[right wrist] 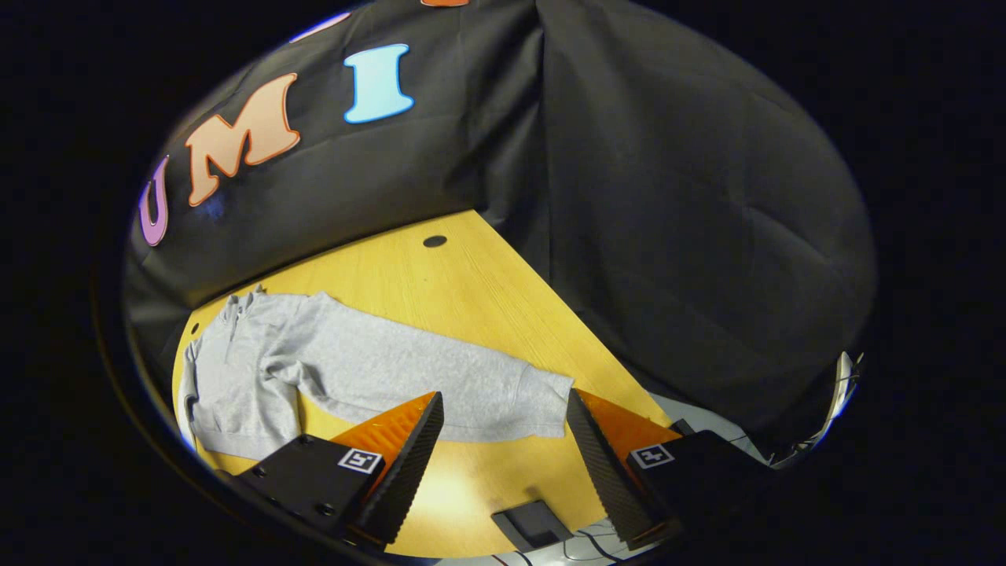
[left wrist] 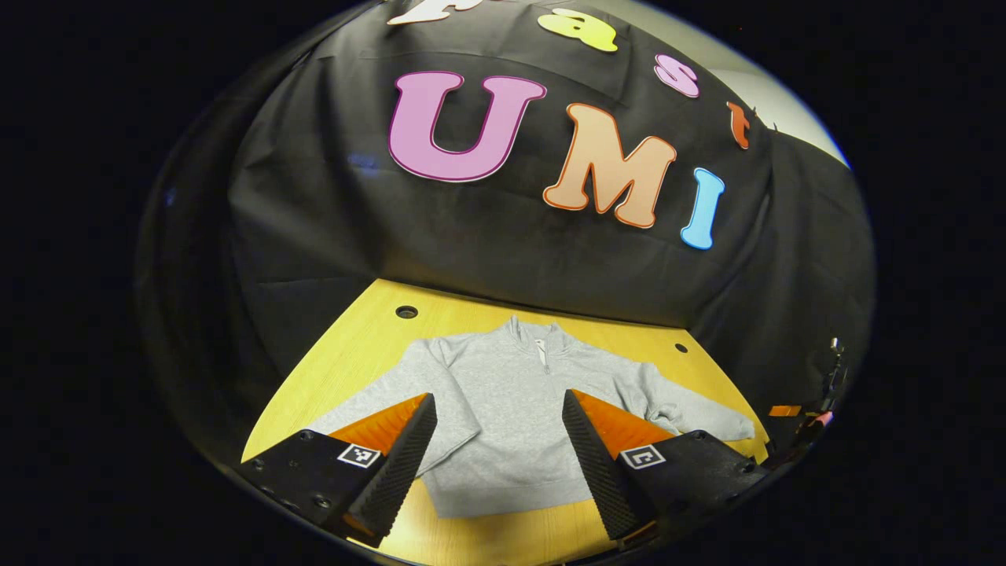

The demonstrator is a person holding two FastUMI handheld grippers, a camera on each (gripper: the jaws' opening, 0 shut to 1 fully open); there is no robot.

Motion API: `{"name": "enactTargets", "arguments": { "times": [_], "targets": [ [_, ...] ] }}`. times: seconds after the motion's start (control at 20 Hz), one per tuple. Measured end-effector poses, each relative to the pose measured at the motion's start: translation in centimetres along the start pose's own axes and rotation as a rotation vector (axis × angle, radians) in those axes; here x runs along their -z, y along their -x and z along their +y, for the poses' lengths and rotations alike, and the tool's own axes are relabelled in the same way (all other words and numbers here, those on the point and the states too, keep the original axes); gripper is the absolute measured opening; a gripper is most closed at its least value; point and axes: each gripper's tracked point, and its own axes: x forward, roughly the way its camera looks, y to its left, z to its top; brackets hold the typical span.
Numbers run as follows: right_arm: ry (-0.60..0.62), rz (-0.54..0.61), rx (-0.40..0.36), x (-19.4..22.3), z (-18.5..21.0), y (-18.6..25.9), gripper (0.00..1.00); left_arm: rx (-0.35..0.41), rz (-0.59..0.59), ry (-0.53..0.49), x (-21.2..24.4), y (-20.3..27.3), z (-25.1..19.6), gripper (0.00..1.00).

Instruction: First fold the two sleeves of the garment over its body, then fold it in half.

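Two grippers, left (left wrist: 499, 440) and right (right wrist: 504, 440), hover with fingers spread wide, grasping nothing, above a grey sweatshirt (left wrist: 511, 409) lying flat, sleeves outstretched, on the yellow table (right wrist: 464, 283).

The sweatshirt (left wrist: 503, 409) is showing as soft, matt heathered knit cloth, with ribbed cuffs and hem. The table (right wrist: 471, 306) is looking like smooth wood with fine grain, catching a glossy glare near its front edge. The wall cloth (right wrist: 668, 220) is hanging matt and wrinkled.
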Motion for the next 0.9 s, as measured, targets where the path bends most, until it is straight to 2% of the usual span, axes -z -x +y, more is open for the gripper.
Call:
{"name": "enactTargets", "arguments": {
  "times": [0.25,0.35,0.4,0.5,0.9],
  "targets": [
    [0.075,0.111,0.018,2.3,-0.9,-4.1,0.96,-0.049,0.010,-0.008,0.6,0.1,0.7,0.94],
    [0.104,0.155,-0.014,3.5,-0.1,-5.2,0.96,-0.065,0.016,-0.009,0.9,0.2,1.1,0.94],
    [0.123,0.179,-0.017,4.0,-0.1,-5.8,0.99,-0.071,0.022,-0.009,1.2,0.1,1.2,0.94],
    [0.147,0.214,-0.019,5.0,-0.3,-6.6,0.98,-0.088,0.027,-0.009,1.4,0.2,1.4,0.94],
    [0.144,0.280,-0.020,6.8,-1.2,-7.9,0.98,-0.112,0.033,-0.019,1.6,0.1,1.5,0.94]
  ]
}}
